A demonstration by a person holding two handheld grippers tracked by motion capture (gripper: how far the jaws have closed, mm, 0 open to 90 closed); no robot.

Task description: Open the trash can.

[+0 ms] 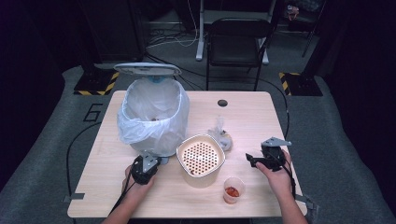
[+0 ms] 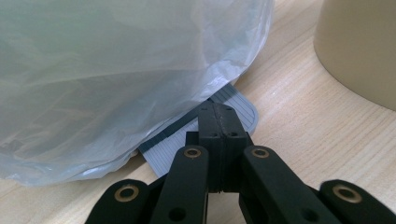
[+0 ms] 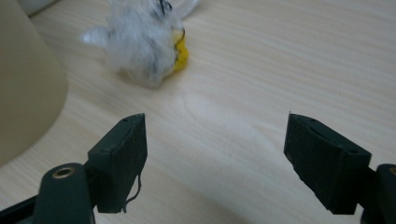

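Looking from high view: left tool (image 1: 150, 164) sits at bin (image 1: 154, 116) base on worktop (image 1: 252, 116); right tool (image 1: 260, 160) hovers nr beige strainer tub (image 1: 201, 158). Left gripper view: jaws closed, pressing bin's grey pedal (image 2: 243, 109). Right gripper view: jaws wide, empty, crumpled wrapper (image 3: 144, 42) ahead.

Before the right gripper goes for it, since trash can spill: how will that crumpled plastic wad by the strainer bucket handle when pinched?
The crumpled plastic wad looks thin and wrinkled, so probably floppy and very light. Pinching should crush it rather than slip. Something yellow shows inside; it might drop out if gripped loosely.
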